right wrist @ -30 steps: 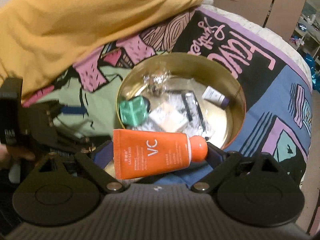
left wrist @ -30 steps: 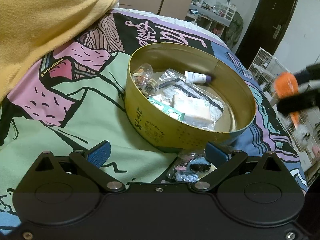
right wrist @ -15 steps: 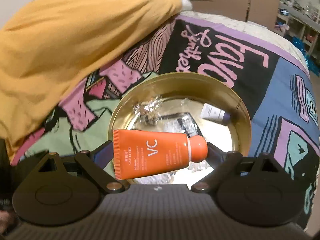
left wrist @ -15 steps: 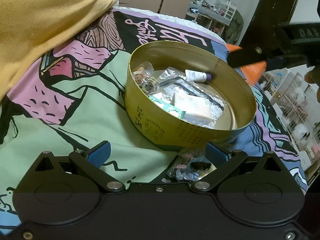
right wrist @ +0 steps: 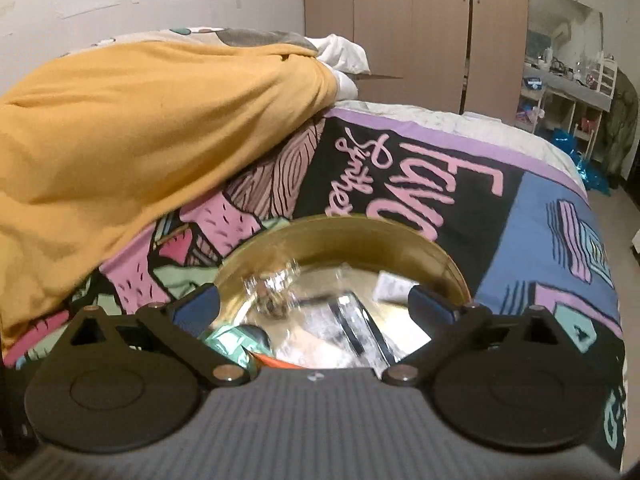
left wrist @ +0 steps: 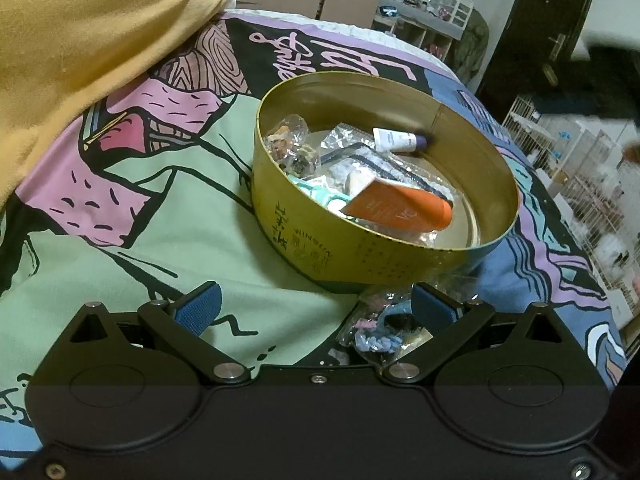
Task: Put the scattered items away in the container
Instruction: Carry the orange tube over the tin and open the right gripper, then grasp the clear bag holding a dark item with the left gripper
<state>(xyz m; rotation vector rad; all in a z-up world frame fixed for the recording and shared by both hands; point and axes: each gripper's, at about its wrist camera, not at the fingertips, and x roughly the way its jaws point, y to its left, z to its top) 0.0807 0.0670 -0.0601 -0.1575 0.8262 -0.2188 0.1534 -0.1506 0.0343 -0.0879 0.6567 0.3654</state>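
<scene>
A round gold tin sits on the bed. Inside it lie an orange tube, a small white tube with a purple cap, clear packets and a green item. My left gripper is open and empty, low in front of the tin. A clear bag of hair ties lies on the bed just by its right finger. My right gripper is open and empty above the tin; a sliver of the orange tube shows below it.
A patterned bedspread covers the bed. A yellow blanket is piled at the left and also shows in the right wrist view. Wardrobes and shelves stand beyond the bed; wire cages stand at the right.
My right gripper opened and let go of the orange tube, which now lies in the tin. The right gripper tilted up. The left gripper has hardly moved.
</scene>
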